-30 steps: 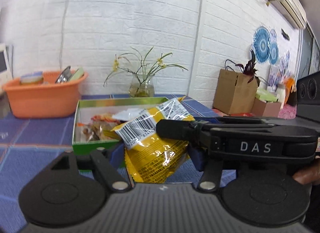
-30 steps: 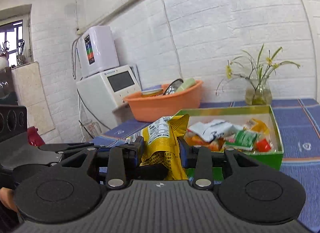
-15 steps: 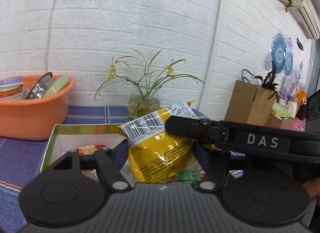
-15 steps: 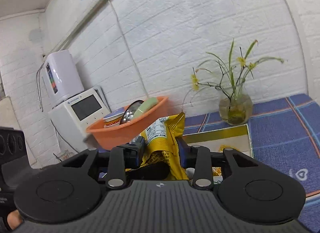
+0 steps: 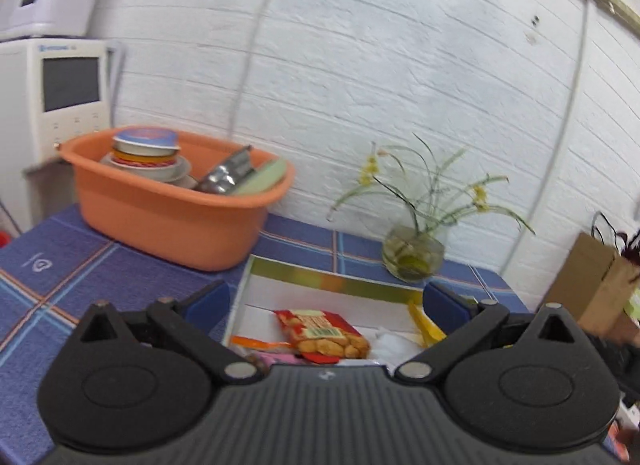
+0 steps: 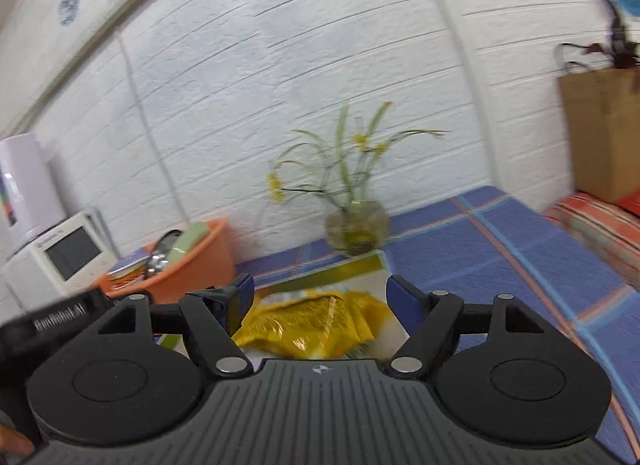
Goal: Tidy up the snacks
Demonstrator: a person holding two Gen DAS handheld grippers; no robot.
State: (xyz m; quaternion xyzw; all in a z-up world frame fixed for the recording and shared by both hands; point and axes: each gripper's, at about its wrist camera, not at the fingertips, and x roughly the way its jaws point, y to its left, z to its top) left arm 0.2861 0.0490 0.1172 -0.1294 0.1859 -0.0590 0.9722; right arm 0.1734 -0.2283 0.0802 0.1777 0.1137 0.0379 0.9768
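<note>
The yellow snack bag lies in the green-rimmed box, just below my right gripper, which is open and empty. My left gripper is also open and empty, above the same box. In the left wrist view the box holds a red peanut packet, an orange wrapper and an edge of the yellow bag.
An orange basin with dishes stands left of the box. A glass vase with flowers stands behind the box against the white brick wall. A white appliance is at far left, a brown paper bag at far right.
Both grippers held the yellow bag together and carried it over the box. Both have opened and the bag has dropped into the box.
</note>
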